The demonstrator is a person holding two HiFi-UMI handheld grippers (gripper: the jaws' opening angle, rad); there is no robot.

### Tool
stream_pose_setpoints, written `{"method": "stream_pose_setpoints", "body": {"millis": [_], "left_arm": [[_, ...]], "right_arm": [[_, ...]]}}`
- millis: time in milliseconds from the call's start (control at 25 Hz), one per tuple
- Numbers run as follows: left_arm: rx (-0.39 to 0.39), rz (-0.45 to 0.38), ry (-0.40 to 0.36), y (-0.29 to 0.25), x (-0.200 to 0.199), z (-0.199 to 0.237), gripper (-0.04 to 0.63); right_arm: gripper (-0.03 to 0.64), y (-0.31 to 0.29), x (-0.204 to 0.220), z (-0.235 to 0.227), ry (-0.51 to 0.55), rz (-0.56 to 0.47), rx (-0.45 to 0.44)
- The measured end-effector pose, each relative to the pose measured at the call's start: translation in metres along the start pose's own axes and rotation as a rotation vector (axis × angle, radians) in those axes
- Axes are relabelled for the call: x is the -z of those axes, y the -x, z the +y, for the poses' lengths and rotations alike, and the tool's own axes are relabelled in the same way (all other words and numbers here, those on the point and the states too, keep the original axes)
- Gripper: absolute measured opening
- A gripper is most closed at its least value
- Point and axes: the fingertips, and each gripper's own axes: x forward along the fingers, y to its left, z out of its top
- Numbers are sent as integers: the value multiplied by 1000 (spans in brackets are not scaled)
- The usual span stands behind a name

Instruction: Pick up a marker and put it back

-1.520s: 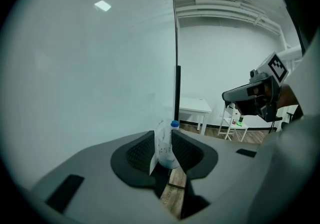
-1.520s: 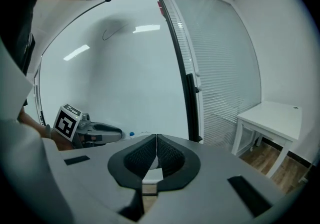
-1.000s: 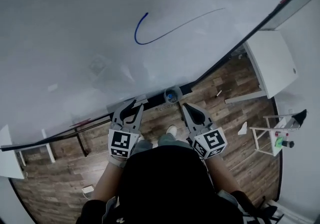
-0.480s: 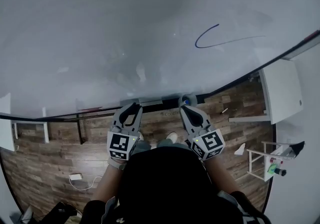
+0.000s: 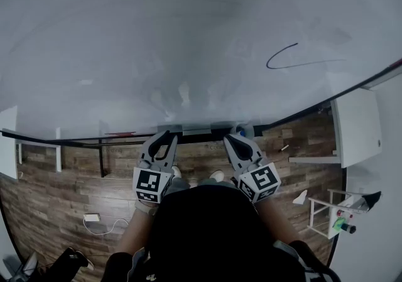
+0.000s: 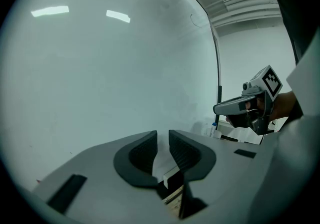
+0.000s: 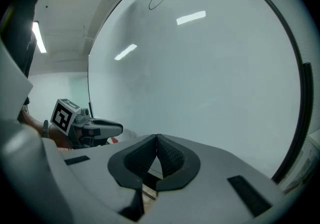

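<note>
**Both tongs empty at the whiteboard rail**

Left gripper [image 5: 165, 137]: jaws narrowly parted, a slim gap with nothing in it; its own view [image 6: 162, 136] shows only whiteboard past the tips.

Right gripper [image 5: 233, 139]: jaws closed tip to tip, holding nothing, as its own view [image 7: 156, 138] confirms.

The two are held side by side, apart from each other. Both point at the whiteboard [image 5: 188, 36] and its bottom rail [image 5: 191, 129].

Marker: a small blue-topped item [image 5: 241, 129] stands at the rail just ahead of the right gripper's tips. It is too small to tell for certain that it is the marker. From the left gripper it shows beyond the right gripper, low against the board [image 6: 214, 129].

A thin red item [image 5: 119, 134] lies on the rail, out past the left gripper's outer side.

Writing: no readable words or brands. One dark hand-drawn curved line [image 5: 295, 58] sits on the board, well up and outward from the right gripper. Each gripper's cube carries black-and-white square markers.
</note>
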Motion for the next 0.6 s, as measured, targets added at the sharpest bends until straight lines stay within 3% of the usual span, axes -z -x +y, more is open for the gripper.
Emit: {"method": "stream_pose_setpoints", "body": {"millis": [600], "left_arm": [[10, -6, -2, 0, -3, 1, 87]], "right_arm": [[28, 2, 3, 0, 13, 17, 13]]}}
